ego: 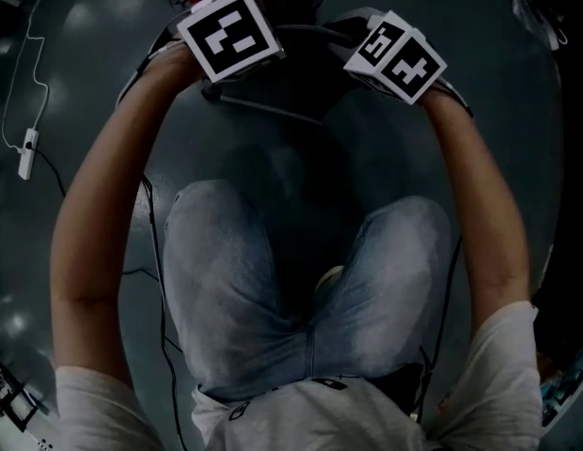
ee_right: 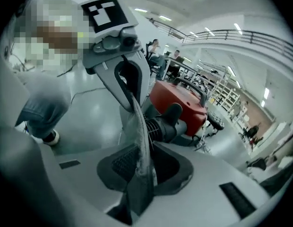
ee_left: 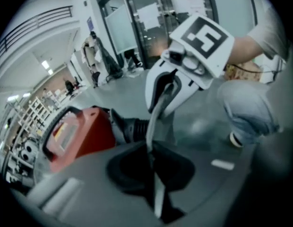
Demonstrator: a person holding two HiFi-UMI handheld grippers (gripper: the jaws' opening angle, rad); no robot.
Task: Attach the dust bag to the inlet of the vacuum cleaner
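Left gripper view looks along the left tool (ee_left: 154, 174), its jaws pressed together on a thin grey edge of the dust bag (ee_left: 152, 126) — seen edge-on, so the strip hardly reads as fabric. The lower centre of that frame is blurred. Behind, at centre left, lies the red vacuum cleaner (ee_left: 78, 136), its black ribbed inlet (ee_left: 133, 129) pointing toward the bag; whether bag and inlet touch cannot be told.

In the right gripper view the right tool (ee_right: 141, 174) pinches the same bag from the opposite side. The crumpled grey cloth rises between its jaws up to the left tool at upper centre and covers part of the inlet.

The head view is dark. Two marker cubes (ego: 228, 33) at the top of the frame hide both sets of jaws and the bag — only a sliver of the red vacuum cleaner shows, cut off by the top edge. The person's knees (ego: 244, 280) in jeans fill the middle.
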